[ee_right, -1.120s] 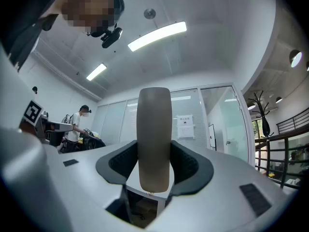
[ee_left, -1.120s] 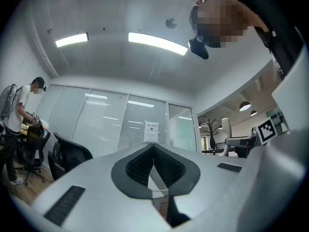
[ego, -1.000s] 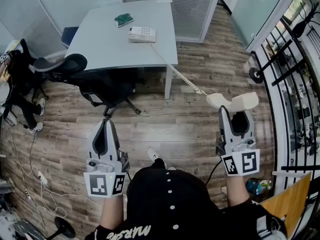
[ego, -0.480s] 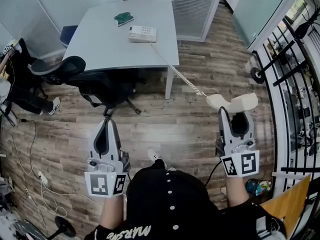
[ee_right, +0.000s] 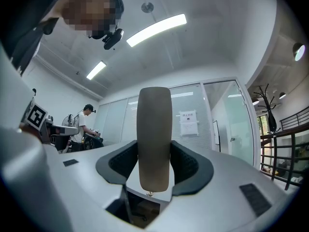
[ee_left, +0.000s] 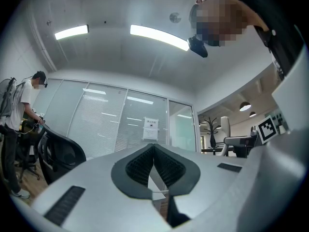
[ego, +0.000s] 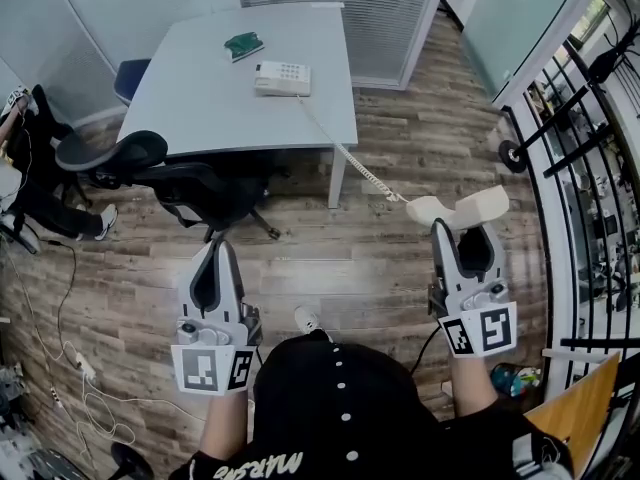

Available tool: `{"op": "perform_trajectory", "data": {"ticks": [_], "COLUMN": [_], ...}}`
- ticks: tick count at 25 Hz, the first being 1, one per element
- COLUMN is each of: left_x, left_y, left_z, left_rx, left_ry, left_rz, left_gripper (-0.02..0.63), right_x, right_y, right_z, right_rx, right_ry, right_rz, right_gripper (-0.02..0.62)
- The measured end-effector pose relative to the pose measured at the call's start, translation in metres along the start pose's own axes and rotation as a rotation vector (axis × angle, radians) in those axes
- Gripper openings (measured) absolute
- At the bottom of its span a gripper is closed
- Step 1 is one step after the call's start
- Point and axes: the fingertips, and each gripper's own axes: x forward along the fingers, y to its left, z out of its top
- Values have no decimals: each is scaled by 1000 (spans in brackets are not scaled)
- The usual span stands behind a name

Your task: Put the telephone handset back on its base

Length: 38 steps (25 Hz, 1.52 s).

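The cream telephone handset [ego: 458,208] is held over the wooden floor, crosswise in my right gripper [ego: 463,226], which is shut on its middle. In the right gripper view the handset [ee_right: 154,137] stands between the dark pads [ee_right: 118,166]. Its coiled cord [ego: 350,158] runs up to the white telephone base [ego: 281,78] on the grey table [ego: 200,93], far ahead and to the left. My left gripper [ego: 212,253] hangs over the floor, shut and empty; in its own view the pads [ee_left: 145,163] meet.
A black office chair [ego: 170,173] stands at the table's near side. A green object [ego: 243,44] lies on the table behind the base. A black railing [ego: 580,168] runs along the right. Another person [ee_left: 19,124] stands at the far left. Cables [ego: 70,358] lie on the floor.
The view has shifted slightly; the table and chair sit a little lower and further left in frame. Both grippers keep their pose, and the handset stays in the right gripper.
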Motion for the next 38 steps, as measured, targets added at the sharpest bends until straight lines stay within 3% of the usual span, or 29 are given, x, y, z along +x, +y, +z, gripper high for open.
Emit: {"op": "perform_trajectory", "data": {"ticks": [21, 38], "left_x": [44, 75], "left_y": [66, 69], "left_z": [-4, -20], "left_rx": [-4, -3], "left_ry": [-15, 9], "left_rz": [-28, -17], "left_gripper": [17, 17], "right_x": [73, 103], "right_y": [21, 7], "right_z": [-7, -24], "right_rx": [-6, 4], "right_ry": [-5, 9], "right_rz": [-41, -15], "right_gripper": [227, 227]}}
